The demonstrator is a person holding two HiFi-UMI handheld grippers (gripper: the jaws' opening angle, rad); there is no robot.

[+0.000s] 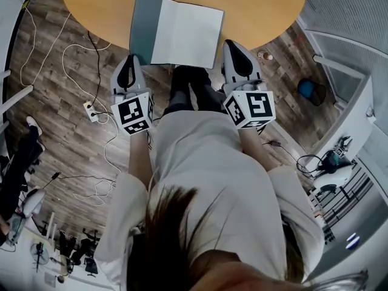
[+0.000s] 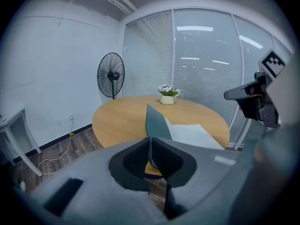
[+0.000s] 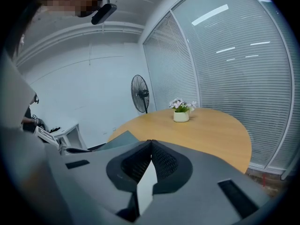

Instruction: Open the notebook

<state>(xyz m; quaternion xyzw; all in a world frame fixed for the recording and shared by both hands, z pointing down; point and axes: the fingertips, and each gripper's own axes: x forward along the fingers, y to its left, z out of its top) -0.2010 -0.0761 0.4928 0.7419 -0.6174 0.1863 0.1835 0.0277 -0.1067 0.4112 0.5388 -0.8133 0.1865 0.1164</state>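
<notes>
The notebook (image 1: pixel 185 32) lies open at the near edge of the round wooden table (image 1: pixel 97 5), white pages up. Its grey-green cover (image 1: pixel 144 26) is lifted on the left side. My left gripper (image 1: pixel 134 59) is shut on the near corner of that cover, which stands tilted between the jaws in the left gripper view (image 2: pixel 157 123). My right gripper (image 1: pixel 229 46) is shut on the near right corner of the white page (image 3: pixel 146 186). The white page (image 2: pixel 194 135) lies flat beyond the raised cover.
A small pot of flowers (image 2: pixel 167 97) stands at the table's far side, and a standing fan (image 2: pixel 111 74) is beyond it by the blinds. Cables and a power strip (image 1: pixel 91 111) lie on the wooden floor at the left. The person's legs are under the table edge.
</notes>
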